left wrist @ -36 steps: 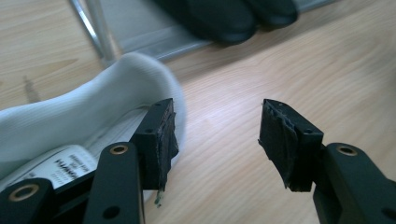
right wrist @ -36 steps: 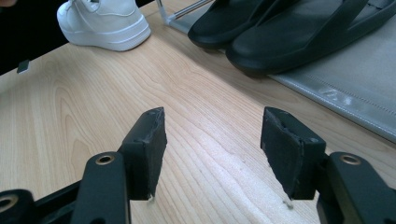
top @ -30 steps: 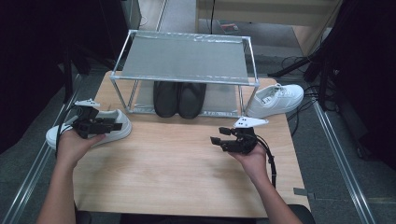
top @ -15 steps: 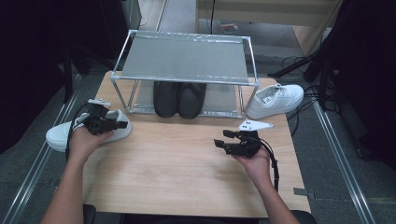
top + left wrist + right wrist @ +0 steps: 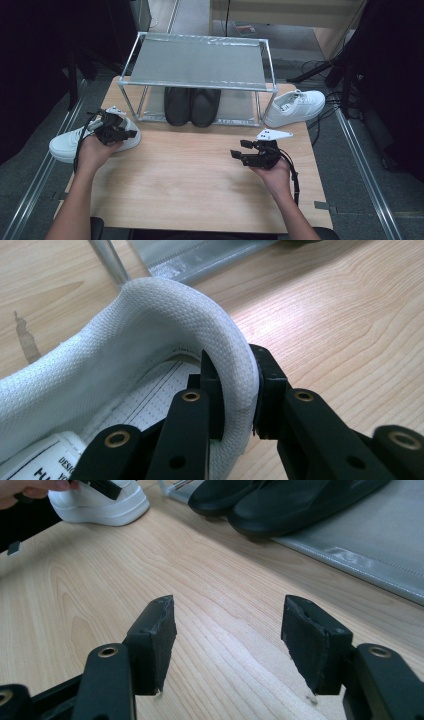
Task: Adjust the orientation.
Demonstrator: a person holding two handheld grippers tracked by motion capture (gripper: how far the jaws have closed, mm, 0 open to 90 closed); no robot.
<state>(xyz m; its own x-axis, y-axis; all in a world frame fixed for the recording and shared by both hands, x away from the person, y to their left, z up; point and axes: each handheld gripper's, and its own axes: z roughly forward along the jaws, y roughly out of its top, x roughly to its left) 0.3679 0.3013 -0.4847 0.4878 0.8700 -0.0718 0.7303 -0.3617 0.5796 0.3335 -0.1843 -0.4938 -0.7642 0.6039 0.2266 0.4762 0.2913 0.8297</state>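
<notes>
The left tongs [image 5: 239, 390] have just been closing and now pinch the padded heel collar of the white shoe [image 5: 70, 145], one jaw inside the shoe, the other outside. That shoe lies at the desk's [image 5: 200, 185] left edge, partly overhanging it, just in front of the rack's [image 5: 200, 62] left leg. The right tongs [image 5: 239, 150] stand wide and hold nothing, low over bare wood near the right edge, well apart from the shoe, pointing towards it.
</notes>
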